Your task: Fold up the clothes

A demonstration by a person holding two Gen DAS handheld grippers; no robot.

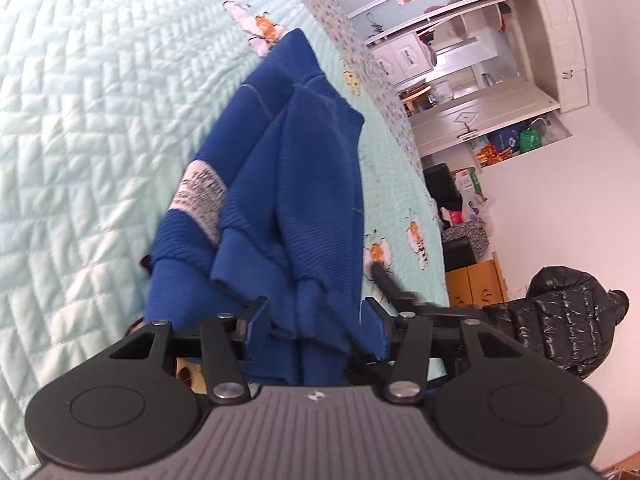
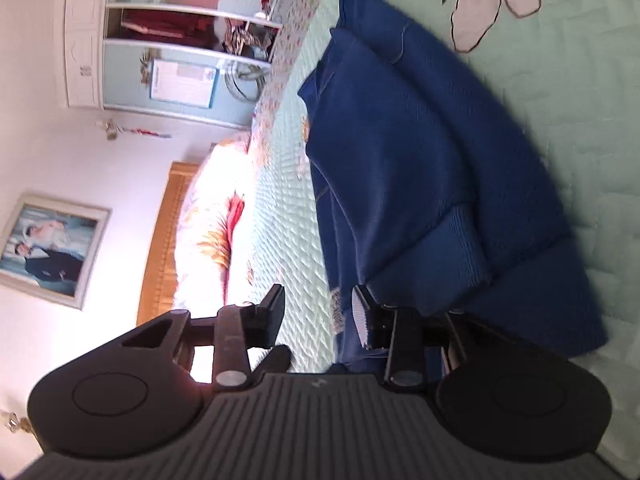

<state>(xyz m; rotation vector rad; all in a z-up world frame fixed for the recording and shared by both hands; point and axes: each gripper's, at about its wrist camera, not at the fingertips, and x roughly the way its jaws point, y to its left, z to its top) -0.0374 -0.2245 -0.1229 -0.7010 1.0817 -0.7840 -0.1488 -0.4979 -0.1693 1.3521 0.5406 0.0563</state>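
Here, left tool (image 1: 316, 322) straddles bunched blue sweater (image 1: 304, 184); right tool (image 2: 318, 314) spread.

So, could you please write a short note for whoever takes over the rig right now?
Left tool: its fingers sit either side of a bunched part of the blue sweater; cloth fills the gap, but a firm grip cannot be confirmed.
Right tool: open, at the sweater's edge, holding nothing.
The sweater lies on the pale green quilt on the bed, gathered into loose folds, with its white care label showing.
Done: roughly doubled over, judging by the layers.
Left: flatten it, square the edges and finish the fold.
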